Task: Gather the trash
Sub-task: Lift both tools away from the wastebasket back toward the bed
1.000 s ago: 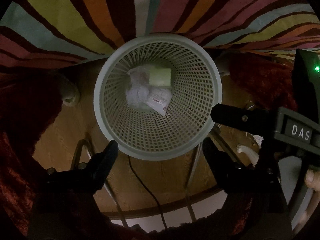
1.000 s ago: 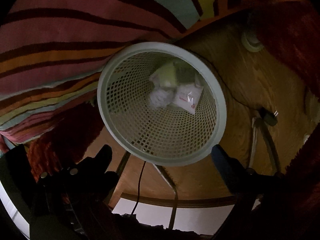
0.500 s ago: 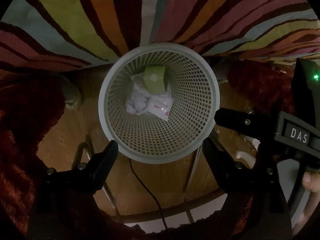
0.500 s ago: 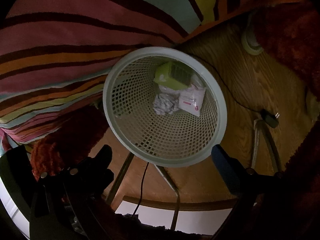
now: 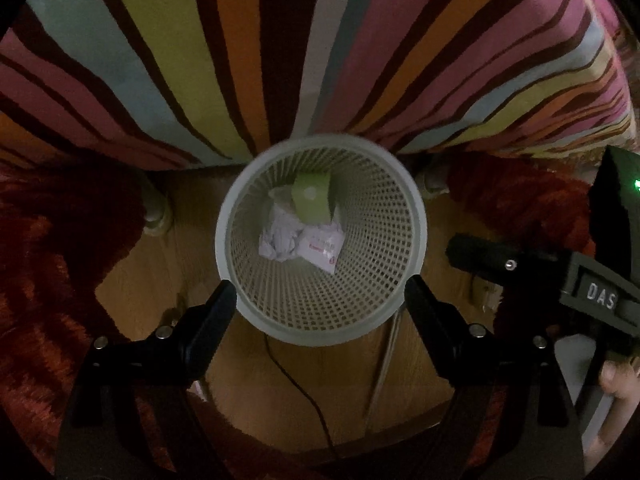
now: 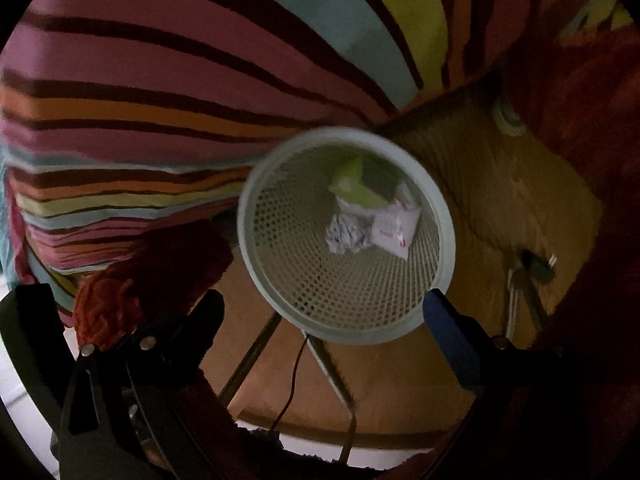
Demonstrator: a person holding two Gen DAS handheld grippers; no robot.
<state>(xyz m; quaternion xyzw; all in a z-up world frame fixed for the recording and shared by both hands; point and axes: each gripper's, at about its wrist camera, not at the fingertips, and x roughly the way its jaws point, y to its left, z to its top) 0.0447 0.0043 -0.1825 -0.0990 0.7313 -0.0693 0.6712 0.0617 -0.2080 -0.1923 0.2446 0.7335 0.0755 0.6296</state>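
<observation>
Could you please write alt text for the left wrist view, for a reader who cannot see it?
A white mesh wastebasket on a wooden floor holds a green box, crumpled paper and a white packet. The left gripper hangs open above it, beside a striped blanket.

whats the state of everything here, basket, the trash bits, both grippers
mesh basket: upright on the wood floor, trash inside
green box: in the basket, leaning on its wall
crumpled paper: at the basket's bottom
white packet: at the bottom, beside the paper
left gripper: open, empty
right gripper: open, empty
</observation>
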